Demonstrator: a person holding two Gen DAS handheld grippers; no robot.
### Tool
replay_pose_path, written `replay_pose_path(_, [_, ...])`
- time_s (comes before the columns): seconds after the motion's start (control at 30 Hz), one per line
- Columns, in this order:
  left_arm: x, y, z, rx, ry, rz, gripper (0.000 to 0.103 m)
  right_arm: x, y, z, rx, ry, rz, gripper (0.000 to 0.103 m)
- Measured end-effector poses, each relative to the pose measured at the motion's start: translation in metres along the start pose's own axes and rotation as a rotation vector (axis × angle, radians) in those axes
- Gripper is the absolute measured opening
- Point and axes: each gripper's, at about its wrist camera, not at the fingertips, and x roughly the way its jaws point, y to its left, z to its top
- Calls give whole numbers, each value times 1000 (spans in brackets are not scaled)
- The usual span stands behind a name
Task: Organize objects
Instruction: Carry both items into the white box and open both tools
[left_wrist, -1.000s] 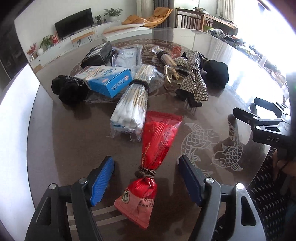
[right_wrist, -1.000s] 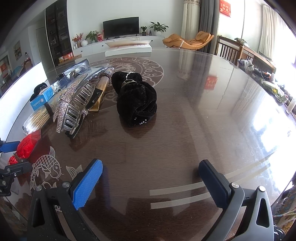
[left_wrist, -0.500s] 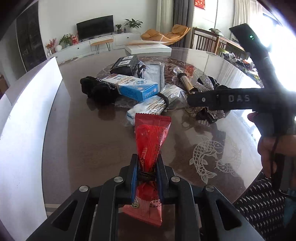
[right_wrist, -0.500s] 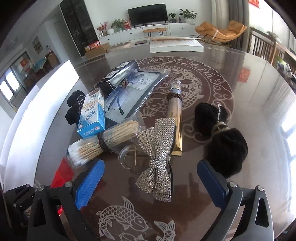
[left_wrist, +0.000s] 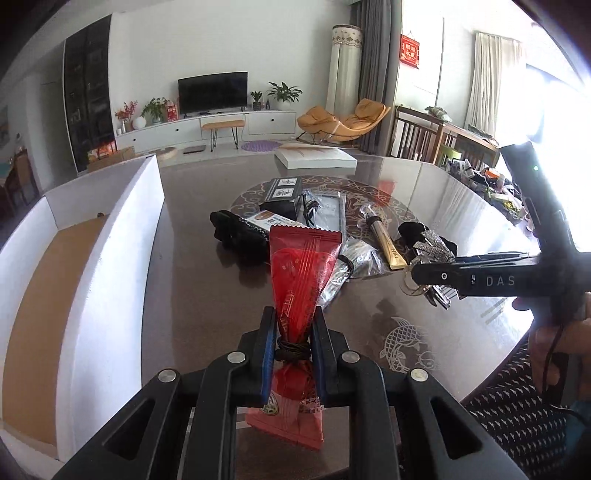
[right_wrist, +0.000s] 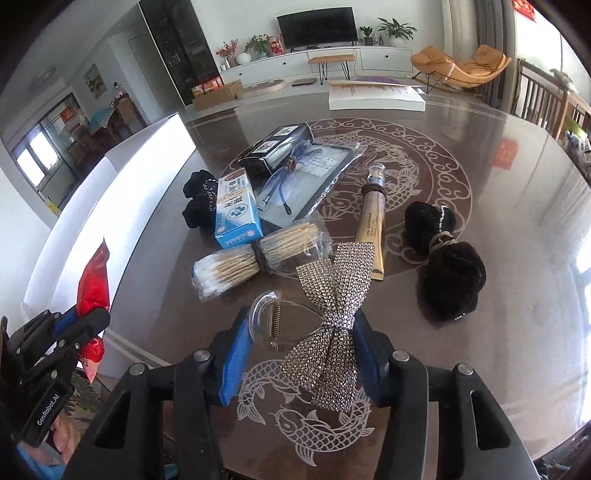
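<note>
My left gripper (left_wrist: 293, 317) is shut on a red snack packet (left_wrist: 303, 266) at its tied waist and holds it upright above the dark table (left_wrist: 207, 295). The packet (right_wrist: 94, 280) and left gripper (right_wrist: 79, 325) also show at the left edge of the right wrist view. My right gripper (right_wrist: 301, 325) is closing its jaws on a rhinestone bow hair clip (right_wrist: 332, 295) with a clear claw. The blue pads touch the claw on one side and the bow's knot on the other. In the left wrist view, the right gripper (left_wrist: 424, 275) carries the clip (left_wrist: 434, 240) at its tip.
An open white box (left_wrist: 110, 258) with a brown floor runs along the table's left side. On the table lie bundled cotton swabs (right_wrist: 236, 269), a blue carton (right_wrist: 236, 218), bagged glasses (right_wrist: 306, 177), a gold tube (right_wrist: 373, 225) and black scrunchies (right_wrist: 450, 280).
The left gripper shut on the red packet and lifted it off the table. The right gripper swung left from the black scrunchie to the bow clip and narrowed its jaws onto it.
</note>
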Motion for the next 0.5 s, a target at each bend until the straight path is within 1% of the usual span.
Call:
replay_pose_path(0.07, [-16, 17, 10, -27, -25, 27, 17, -3, 20, 6, -13, -5, 51, 52])
replay_pose_path(0.1, [-23, 28, 15, -40, -34, 55, 17, -7, 33, 11, -29, -12, 80, 52])
replay_pose_path(0.17, [-36, 54, 26, -67, -45, 139, 17, -12, 67, 23, -77, -34, 142, 52])
replay_pose_path(0.27, [-52, 105, 34, -133, -46, 277, 17, -19, 122, 42, -155, -58, 244, 52])
replay_pose_path(0.37, [-62, 153, 34, -192, -29, 403, 17, -22, 176, 59, -220, -62, 343, 52])
replay_pose_path(0.43, [-63, 181, 29, -225, -4, 463, 17, -20, 208, 66, -262, -51, 397, 52])
replay_pose_path(0.5, [-63, 202, 24, -249, 23, 512, 17, -17, 238, 72, -304, -39, 429, 52])
